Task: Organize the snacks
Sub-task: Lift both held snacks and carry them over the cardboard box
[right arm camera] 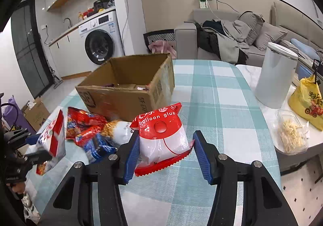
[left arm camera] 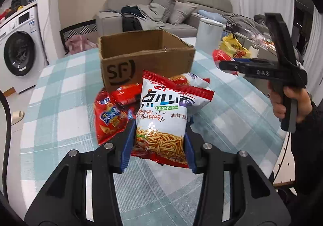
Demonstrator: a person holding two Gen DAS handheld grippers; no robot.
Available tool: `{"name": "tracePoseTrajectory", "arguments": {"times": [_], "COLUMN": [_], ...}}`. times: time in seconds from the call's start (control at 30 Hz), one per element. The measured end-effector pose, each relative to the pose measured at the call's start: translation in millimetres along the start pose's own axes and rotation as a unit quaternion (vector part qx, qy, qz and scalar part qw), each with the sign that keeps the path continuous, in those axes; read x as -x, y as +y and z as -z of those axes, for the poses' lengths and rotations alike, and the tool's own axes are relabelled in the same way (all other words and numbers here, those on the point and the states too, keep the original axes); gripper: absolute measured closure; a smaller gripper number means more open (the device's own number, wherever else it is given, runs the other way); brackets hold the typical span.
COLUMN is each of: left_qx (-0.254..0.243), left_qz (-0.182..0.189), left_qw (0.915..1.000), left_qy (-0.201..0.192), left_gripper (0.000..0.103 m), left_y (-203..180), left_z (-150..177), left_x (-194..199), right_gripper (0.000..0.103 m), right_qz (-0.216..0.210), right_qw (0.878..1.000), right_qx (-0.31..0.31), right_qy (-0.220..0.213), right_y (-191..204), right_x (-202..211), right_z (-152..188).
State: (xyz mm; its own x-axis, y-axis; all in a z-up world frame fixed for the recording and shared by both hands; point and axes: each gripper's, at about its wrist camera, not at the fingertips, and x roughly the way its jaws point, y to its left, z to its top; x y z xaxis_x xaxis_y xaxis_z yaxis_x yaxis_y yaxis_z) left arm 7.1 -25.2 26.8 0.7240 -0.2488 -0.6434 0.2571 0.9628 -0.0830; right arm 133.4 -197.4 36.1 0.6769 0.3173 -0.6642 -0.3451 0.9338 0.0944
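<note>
Your left gripper [left arm camera: 159,145]: jaws clamped on noodle snack bag [left arm camera: 163,117] | your right gripper [right arm camera: 166,155]: jaws clamped on balloon glue bag [right arm camera: 161,137] | box [right arm camera: 125,92]: open, counter's far-left edge

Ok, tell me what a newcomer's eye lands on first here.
First, the noodle snack bag clamped upright in the left gripper, right in front of the open cardboard box on the checked tablecloth. Next, the red-and-white balloon glue packet between the right gripper fingers, with a heap of red snack bags to its left.

Left gripper [left arm camera: 159,143] clamped; right gripper [right arm camera: 166,153] gripping.
</note>
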Motion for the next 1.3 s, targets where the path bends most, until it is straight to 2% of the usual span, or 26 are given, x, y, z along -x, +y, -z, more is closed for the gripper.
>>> {"name": "tracePoseTrajectory", "arguments": {"times": [0.6,0.87,1.3], "left_qx": [0.046,0.054,0.07], "left_qz": [-0.037,-0.045,-0.059], "left_qw": [0.9968,0.9951,0.9917], "left_qy": [-0.054,-0.07,-0.09], "left_gripper": [0.062,0.062,0.062], "left_y": [34,41,57], "left_z": [-48,-71,-112], "left_x": [12,5,-16], "right_gripper": [0.05,0.05,0.05], "right_qz": [-0.035,-0.056,-0.064], "right_qw": [0.999,0.998,0.997], "right_qx": [0.005,0.008,0.003], "right_qy": [-0.03,-0.041,-0.054], "right_y": [20,30,40], "right_x": [17,20,13], "right_z": [-13,-23,-46]}}
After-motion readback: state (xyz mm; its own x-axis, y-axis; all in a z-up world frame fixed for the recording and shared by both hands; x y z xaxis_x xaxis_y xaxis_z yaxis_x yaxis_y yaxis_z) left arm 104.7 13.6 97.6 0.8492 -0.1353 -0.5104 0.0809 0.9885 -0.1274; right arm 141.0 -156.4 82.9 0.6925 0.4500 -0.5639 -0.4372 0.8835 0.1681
